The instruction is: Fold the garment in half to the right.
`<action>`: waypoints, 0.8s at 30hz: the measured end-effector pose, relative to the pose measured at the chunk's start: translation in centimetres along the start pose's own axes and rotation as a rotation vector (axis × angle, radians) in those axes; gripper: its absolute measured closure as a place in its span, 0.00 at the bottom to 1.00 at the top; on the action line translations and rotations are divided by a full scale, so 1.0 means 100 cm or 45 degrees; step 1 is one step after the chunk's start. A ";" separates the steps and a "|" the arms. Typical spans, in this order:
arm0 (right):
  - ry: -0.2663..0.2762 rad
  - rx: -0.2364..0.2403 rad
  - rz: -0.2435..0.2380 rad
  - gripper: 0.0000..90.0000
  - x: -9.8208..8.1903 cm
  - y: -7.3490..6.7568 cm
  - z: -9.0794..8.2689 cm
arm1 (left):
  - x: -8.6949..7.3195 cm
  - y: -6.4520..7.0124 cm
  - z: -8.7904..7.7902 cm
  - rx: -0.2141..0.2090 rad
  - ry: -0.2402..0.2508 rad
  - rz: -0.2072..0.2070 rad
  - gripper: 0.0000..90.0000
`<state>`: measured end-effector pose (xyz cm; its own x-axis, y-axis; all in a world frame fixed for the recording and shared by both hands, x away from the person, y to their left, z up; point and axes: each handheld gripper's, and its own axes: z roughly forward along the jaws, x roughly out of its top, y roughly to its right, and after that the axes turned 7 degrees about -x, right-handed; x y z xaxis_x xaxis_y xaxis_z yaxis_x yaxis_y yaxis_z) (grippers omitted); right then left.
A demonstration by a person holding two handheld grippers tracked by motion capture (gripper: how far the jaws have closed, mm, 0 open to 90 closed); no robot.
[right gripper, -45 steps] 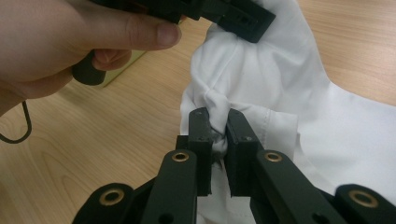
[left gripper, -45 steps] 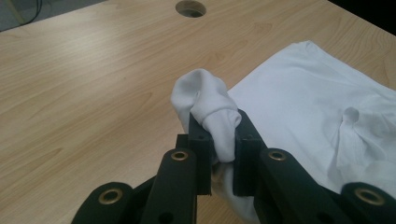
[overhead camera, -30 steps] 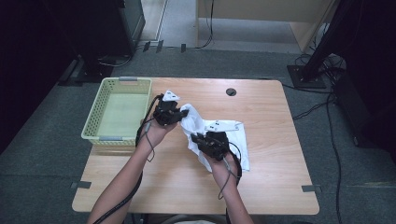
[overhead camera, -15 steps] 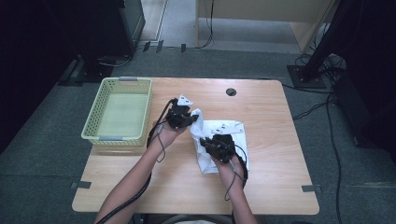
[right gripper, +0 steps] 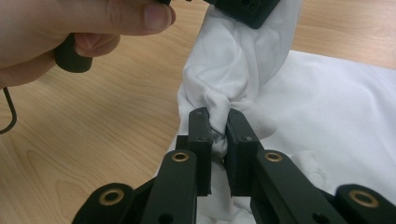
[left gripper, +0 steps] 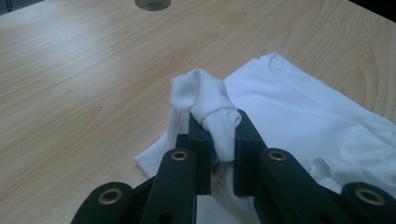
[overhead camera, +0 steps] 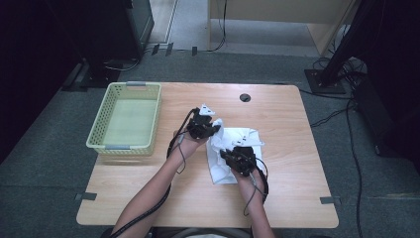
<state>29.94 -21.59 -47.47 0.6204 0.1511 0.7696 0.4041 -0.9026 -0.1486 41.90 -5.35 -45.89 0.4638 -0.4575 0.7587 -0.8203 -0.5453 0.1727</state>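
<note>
We find the left tool (left gripper: 215,140) clenched on a bunched fold of the white garment (left gripper: 299,107), and the right tool (right gripper: 215,128) likewise clamped on a twisted edge of that same cloth. Between the two tools the fabric rises in a gathered ridge; beyond the right tool the rest lies spread flat on the desk (overhead camera: 297,124). We judge the folding begun but unfinished: one edge is lifted, no neat fold is laid. Well to the left of the left tool, the green basket (overhead camera: 99,135) holds nothing yet.
</note>
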 end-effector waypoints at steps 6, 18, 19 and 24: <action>-0.006 -0.058 -0.003 0.93 -0.007 0.007 -0.003 | 0.000 0.004 0.017 -0.016 -0.003 0.007 0.92; -0.061 -0.115 0.010 0.93 -0.025 0.021 0.004 | -0.011 0.007 0.044 -0.026 -0.033 0.011 0.92; -0.066 -0.121 0.008 0.93 -0.026 0.021 0.005 | -0.012 0.007 0.046 -0.024 -0.039 0.010 0.92; -0.086 -0.132 -0.005 0.93 -0.032 0.022 0.013 | -0.019 0.006 0.050 -0.018 -0.051 0.005 0.92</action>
<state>29.69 -23.56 -51.04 0.6642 0.1782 0.7260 0.3371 -0.9382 -0.0781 42.18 -8.33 -50.41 0.4733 -0.4873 0.7339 -0.8267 -0.5334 0.1790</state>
